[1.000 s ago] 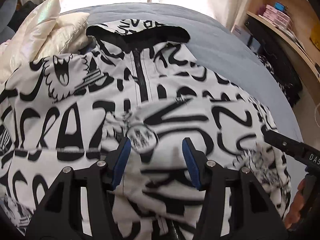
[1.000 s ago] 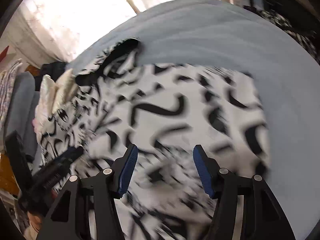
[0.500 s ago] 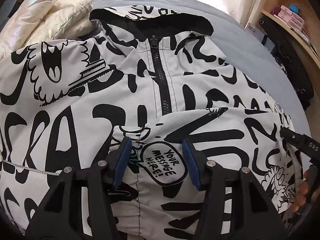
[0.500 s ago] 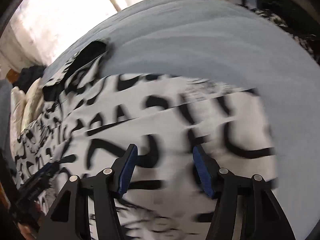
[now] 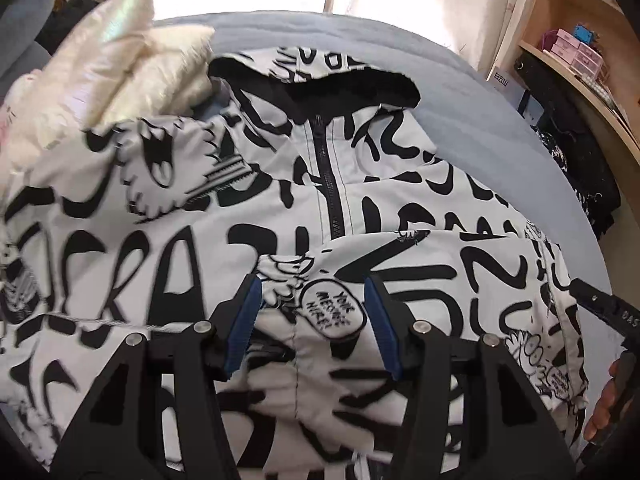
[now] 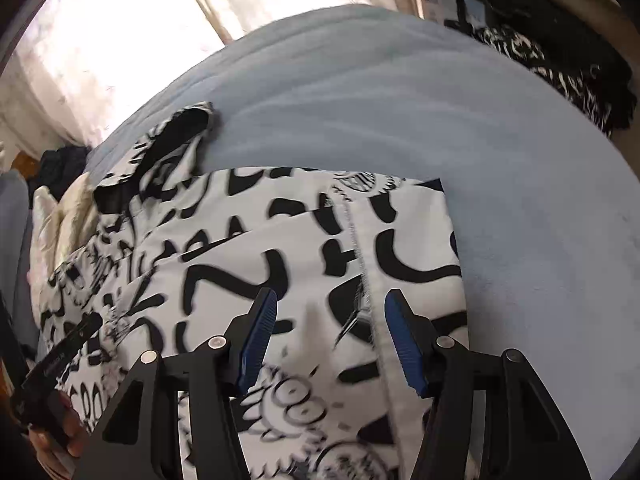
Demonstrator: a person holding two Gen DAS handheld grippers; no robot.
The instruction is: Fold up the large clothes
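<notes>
My right gripper (image 6: pixel 328 334) has slid along the jacket (image 5: pixel 168 240); both it and my left gripper (image 5: pixel 312 326) hover half-open, holding nothing.

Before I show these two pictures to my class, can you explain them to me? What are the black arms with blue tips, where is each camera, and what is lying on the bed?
There is no robot here. A person holds a pair of hand-held tongs in each hand, and each carries a wide-angle camera looking forward along its two fingers. One picture comes from the left tongs, the other from the right tongs. The blue strips are the gripping pads.

On the blue-grey bed lies a white jacket with black lettering, its zip facing up and a sleeve folded across its front. A cream pillow lies beside it.

Both tongs stand open over the fabric, holding nothing.
</notes>
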